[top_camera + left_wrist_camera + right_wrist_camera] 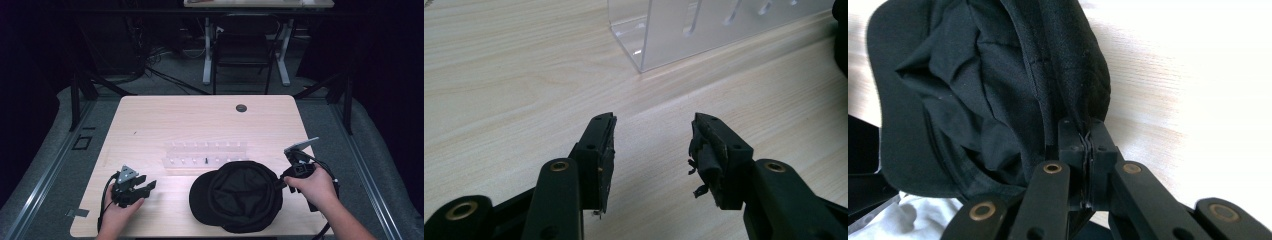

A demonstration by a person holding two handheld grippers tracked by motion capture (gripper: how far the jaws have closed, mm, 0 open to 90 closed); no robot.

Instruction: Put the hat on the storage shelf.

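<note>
A black cap (239, 195) lies upside down near the table's front edge, brim to the left. My right gripper (280, 184) is shut on the back rim of the cap (998, 90), its jaws pinched tight on the fabric edge at the cap's right side. Held by the right hand, the right gripper (1087, 145) shows the fabric squeezed between its pads. At the front left my left gripper (150, 186) rests on the table in the left hand, jaws open. Nothing sits between the jaws of the left gripper (651, 145), which point along the bare wood.
A clear acrylic rack (205, 156) with pegs stands mid-table, just behind the cap, and the clear rack (704, 30) lies ahead of the left gripper. A round cable hole (241, 108) marks the far side of the wooden table (165, 120). A chair stands beyond.
</note>
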